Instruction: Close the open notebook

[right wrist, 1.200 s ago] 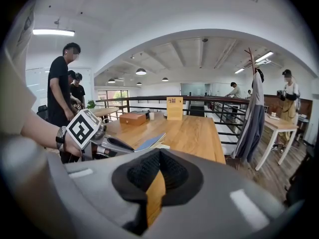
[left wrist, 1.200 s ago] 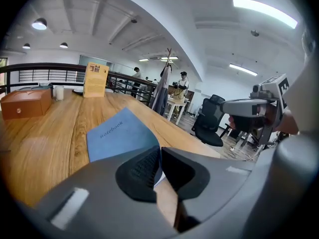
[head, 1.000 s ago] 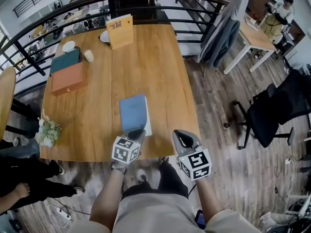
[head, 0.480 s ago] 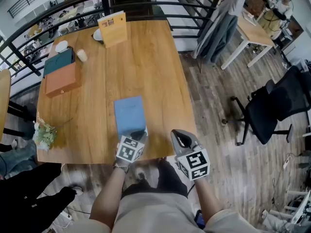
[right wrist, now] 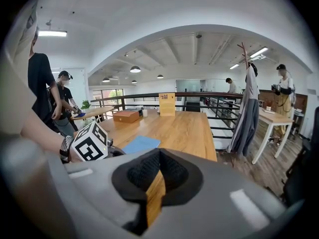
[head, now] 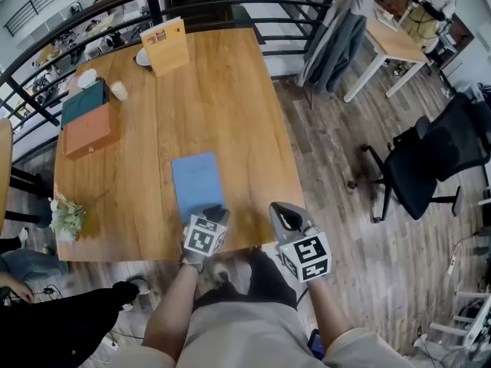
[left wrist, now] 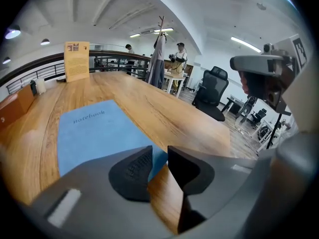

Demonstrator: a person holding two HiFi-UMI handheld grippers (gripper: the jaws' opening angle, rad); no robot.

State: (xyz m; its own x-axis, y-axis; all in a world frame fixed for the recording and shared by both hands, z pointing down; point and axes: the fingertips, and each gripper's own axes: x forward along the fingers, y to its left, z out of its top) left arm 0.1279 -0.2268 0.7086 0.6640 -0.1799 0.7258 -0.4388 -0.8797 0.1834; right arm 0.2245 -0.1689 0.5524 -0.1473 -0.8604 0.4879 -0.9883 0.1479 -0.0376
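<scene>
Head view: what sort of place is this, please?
Probably an open office, perhaps on an upper level: a wooden table stands beside a black railing, there is a black office chair, and a person stands at another desk.

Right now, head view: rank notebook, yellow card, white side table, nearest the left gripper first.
Left gripper: jaws have just been opening, nothing between them.
1. Notebook, at its tips.
2. Yellow card, wooden table's far end.
3. White side table, upper right.
</scene>
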